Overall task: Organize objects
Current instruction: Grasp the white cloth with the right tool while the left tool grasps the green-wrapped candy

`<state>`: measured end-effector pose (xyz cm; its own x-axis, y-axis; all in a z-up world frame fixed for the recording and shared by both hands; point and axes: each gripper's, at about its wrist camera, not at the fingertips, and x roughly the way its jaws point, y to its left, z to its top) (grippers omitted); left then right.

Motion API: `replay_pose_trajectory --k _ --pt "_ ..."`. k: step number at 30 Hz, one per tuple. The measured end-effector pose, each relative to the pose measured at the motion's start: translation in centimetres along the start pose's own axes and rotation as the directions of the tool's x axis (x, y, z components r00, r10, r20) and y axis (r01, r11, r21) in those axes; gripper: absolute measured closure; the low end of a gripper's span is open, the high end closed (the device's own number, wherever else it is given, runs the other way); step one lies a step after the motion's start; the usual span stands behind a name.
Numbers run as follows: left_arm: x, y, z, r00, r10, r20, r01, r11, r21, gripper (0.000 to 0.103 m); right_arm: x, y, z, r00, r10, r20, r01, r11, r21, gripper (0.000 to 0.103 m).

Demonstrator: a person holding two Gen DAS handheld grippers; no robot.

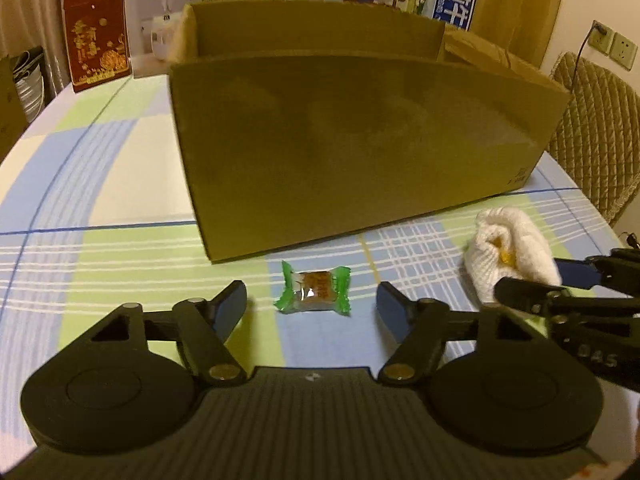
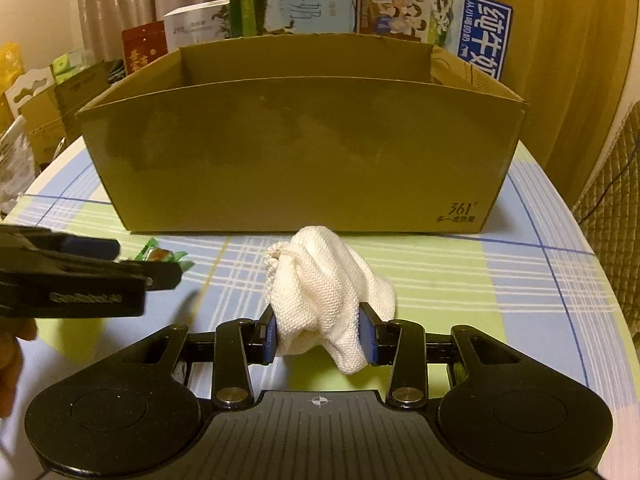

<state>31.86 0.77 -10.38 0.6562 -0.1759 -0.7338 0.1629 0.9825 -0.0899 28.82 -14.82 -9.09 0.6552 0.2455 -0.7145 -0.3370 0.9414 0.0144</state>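
A green-wrapped candy (image 1: 313, 293) lies on the checked tablecloth, right between the fingers of my left gripper (image 1: 312, 307), which is open around it without touching. My right gripper (image 2: 322, 338) is shut on a crumpled white knitted cloth (image 2: 324, 288), its blue pads pressing both sides. From the left wrist view the cloth (image 1: 510, 250) sits at the right with the right gripper (image 1: 560, 280) on it. The candy (image 2: 160, 255) peeks out behind the left gripper (image 2: 120, 266) in the right wrist view. An open brown cardboard box (image 2: 304, 152) stands just behind both objects.
Printed cartons and a red box (image 1: 96, 46) stand behind the cardboard box (image 1: 352, 136). A quilted chair back (image 1: 596, 128) is at the right table edge. More boxes (image 2: 44, 116) sit off the table to the left. A hand (image 2: 12, 364) shows at the left edge.
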Motion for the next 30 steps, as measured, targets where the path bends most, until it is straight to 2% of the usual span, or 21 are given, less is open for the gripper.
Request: replay_pose_trajectory --k 5,7,15,21,30 --pt "1.0 -0.6 0.0 0.999 0.035 0.001 -0.035 0.999 0.021 0.050 0.0 -0.7 0.2 1.000 0.004 0.004 -0.004 1.000 0.017 0.066" --pt "1.0 -0.9 0.1 0.999 0.047 -0.003 -0.047 0.999 0.027 0.062 0.1 -1.0 0.3 1.000 0.004 0.001 -0.004 1.000 0.024 0.066" --pt "0.7 -1.4 0.1 0.998 0.057 -0.010 -0.056 0.996 0.063 0.081 -0.3 -1.2 0.6 1.000 0.005 0.012 -0.006 0.999 0.037 0.066" --pt "-0.5 -1.8 0.3 0.998 0.050 -0.035 -0.047 0.996 0.071 0.083 -1.1 -1.2 0.9 1.000 0.008 0.023 -0.009 0.999 0.045 0.066" --pt "-6.9 -2.9 1.4 1.000 -0.006 0.010 0.005 0.995 0.095 0.083 -5.7 -0.9 1.8 0.996 0.053 0.068 -0.056 0.998 0.032 0.066"
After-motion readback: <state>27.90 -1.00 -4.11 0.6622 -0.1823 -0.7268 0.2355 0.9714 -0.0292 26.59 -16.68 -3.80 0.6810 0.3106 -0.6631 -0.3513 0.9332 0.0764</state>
